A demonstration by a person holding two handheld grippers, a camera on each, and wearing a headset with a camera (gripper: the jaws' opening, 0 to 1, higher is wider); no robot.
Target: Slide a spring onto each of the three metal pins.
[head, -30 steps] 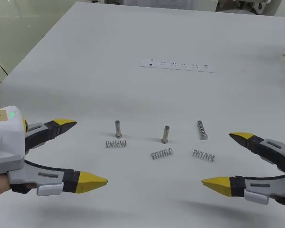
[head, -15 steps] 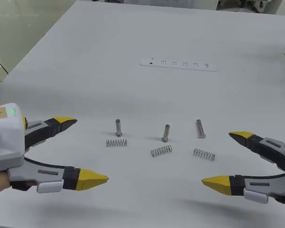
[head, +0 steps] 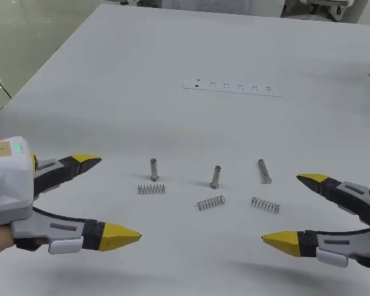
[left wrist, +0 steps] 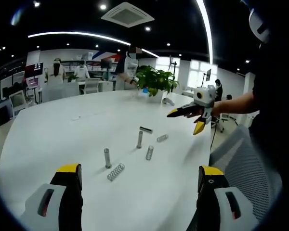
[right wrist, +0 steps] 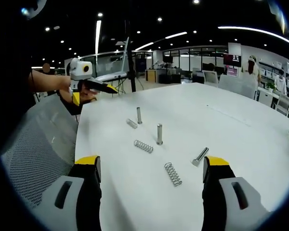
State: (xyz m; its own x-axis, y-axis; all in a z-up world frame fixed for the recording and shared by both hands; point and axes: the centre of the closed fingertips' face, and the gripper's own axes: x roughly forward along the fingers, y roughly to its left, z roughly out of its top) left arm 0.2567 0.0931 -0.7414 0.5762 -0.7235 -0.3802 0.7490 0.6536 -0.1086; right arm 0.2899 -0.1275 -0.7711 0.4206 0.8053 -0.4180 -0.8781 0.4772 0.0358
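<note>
**Head view.** Left gripper (head: 118, 197) and right gripper (head: 280, 208): both gaping wide, both empty, low over the white table (head: 172, 49), flanking the parts and well clear of them.
- Likely trouble: toppling the left pin (head: 154, 168) or the middle pin (head: 216, 177), both upright, with a jaw tip reaching for the spring just in front.
- Equally, pinching a spring too hard and flicking it away across the smooth top.
- Right pin (head: 263, 171) on its side: probably needs lifting or standing up first, and may roll when touched.
- Count: three pins and three springs. Left spring (head: 151, 189), middle spring (head: 210, 203) and right spring (head: 265, 205) each flat just in front of a pin, none threaded on. One power strip (head: 233, 87) farther back.

**Left gripper view.** Own jaws far apart, nothing between them.
- Left spring (left wrist: 115, 172) nearest, just beside the left pin (left wrist: 107, 158): little room for a jaw, so a nudge seems the main hazard.
- Count: two pins upright, one lying, three loose springs. Right gripper (left wrist: 183, 122) across the table, likewise spread and empty.

**Right gripper view.** Jaws splayed, nothing held.
- Right pin (right wrist: 200, 157) and right spring (right wrist: 172, 173) nearest, near each other: risk of dragging one while taking the other, or of jamming the spring crooked on the pin's end.
- Count: three pins, three springs. Left gripper (right wrist: 94, 94) beyond.
</note>
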